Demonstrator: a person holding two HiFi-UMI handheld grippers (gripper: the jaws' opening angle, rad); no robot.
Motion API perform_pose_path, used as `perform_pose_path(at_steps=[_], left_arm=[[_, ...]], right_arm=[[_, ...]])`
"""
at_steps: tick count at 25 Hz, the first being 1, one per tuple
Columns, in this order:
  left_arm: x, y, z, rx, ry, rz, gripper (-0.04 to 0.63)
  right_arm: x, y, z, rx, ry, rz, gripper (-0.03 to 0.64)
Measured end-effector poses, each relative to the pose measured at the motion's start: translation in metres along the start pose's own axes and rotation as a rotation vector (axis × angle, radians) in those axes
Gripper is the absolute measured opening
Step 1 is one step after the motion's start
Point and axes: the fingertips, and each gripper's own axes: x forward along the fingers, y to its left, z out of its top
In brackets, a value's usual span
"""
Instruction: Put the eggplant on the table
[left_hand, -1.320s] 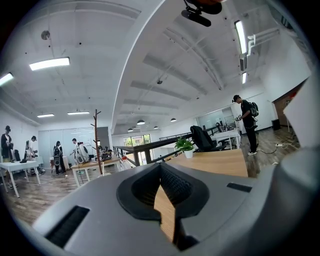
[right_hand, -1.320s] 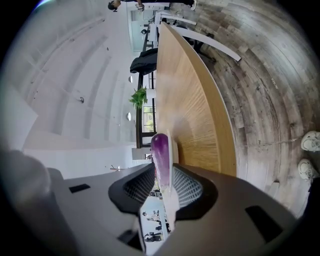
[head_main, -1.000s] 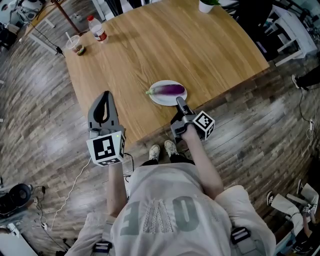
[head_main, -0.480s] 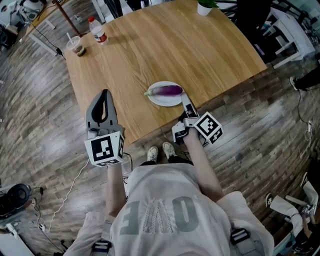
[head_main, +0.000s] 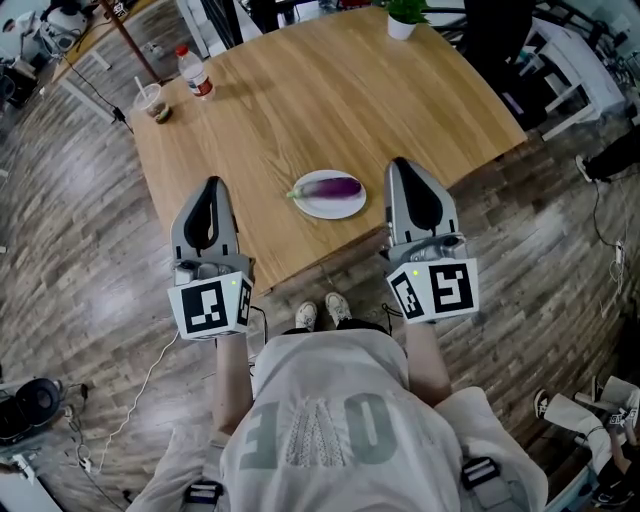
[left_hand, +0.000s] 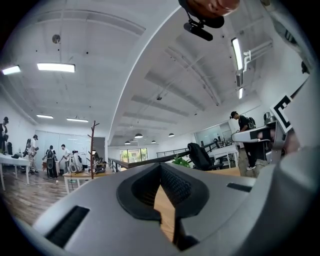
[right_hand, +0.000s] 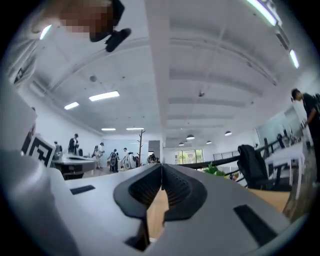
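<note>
Purple eggplant (head_main: 332, 187) lies on a white plate (head_main: 325, 209) near the front edge of the wooden table (head_main: 300, 100), between the left gripper (head_main: 210, 186) and the right gripper (head_main: 401, 165), and neither touches it. Both grippers' jaws meet tip to tip with nothing between them (each gripper view confirms this). The red label on the bottle (head_main: 195, 72) is too small to read. Only the gripper views show ceiling lights (left_hand: 55, 67), a coat stand (right_hand: 141, 142) and distant people (left_hand: 50, 160). Only the head view shows the eggplant.
</note>
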Motion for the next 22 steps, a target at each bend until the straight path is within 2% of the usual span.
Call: perform_pose_path(at_steps=[3,5,11,22], left_arm=[[-0.001,-0.003,0.010,-0.002,-0.024,-0.008,0.008],[-0.001,-0.005,0.015,-0.003,-0.038,-0.013,0.009],[-0.002,-0.007,0.023,-0.004,-0.062,-0.023,0.008],[0.001,-0.007,0.027,-0.011,-0.073,-0.042,0.008]], right_arm=[[-0.004,0.014,0.009,-0.179,0.030,0.019,0.018],[-0.005,0.022,0.005,-0.219,0.055,0.026,0.018],[-0.009,0.034,-0.005,-0.208,0.079,0.013,0.018],[-0.010,0.027,-0.014,-0.181,0.113,-0.009,0.017]])
